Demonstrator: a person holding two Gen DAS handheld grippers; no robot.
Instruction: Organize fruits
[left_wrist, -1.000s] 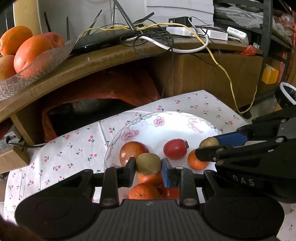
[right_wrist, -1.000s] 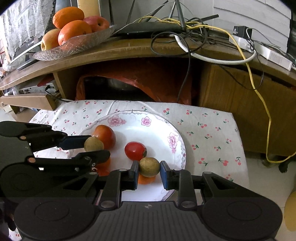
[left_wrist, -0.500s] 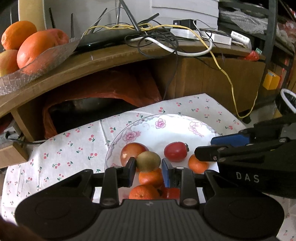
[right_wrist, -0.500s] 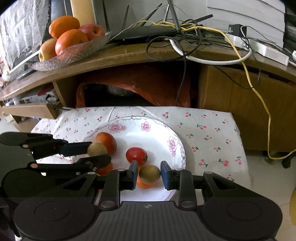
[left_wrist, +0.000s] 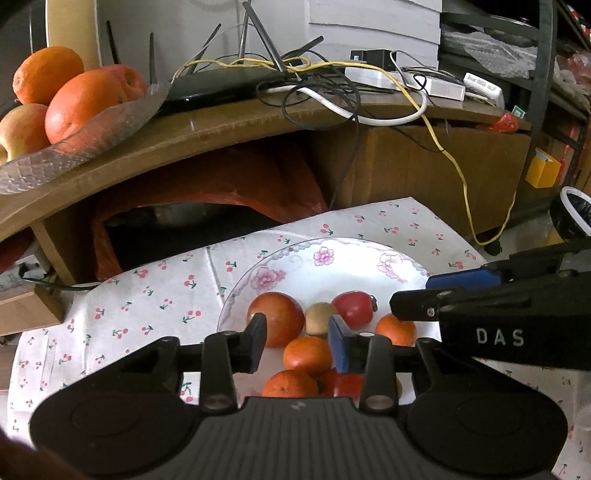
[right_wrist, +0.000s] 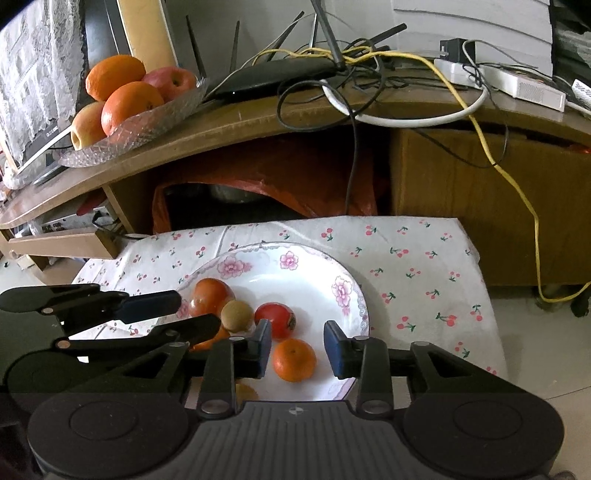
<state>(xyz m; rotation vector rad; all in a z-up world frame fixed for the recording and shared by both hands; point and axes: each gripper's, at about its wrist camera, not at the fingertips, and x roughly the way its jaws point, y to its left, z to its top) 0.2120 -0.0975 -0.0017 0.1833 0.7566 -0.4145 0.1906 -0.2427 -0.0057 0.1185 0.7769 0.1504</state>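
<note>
Cherry-print cloth is covering the low table (right_wrist: 417, 258) where a flowered plate (right_wrist: 321, 273) is carrying the fruits: a brown kiwi (left_wrist: 320, 316), a tangerine (right_wrist: 294, 360), red ones beside them. Both grippers are opening narrowly above the plate, the left gripper (left_wrist: 297, 341) and the right gripper (right_wrist: 297, 347) each gripping nothing. Lifting straight clear should keep the released fruit from rolling.

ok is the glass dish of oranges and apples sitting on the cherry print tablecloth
No, the clear glass dish of oranges and apples sits up on the curved wooden shelf, above and behind the white cherry print tablecloth.
</note>
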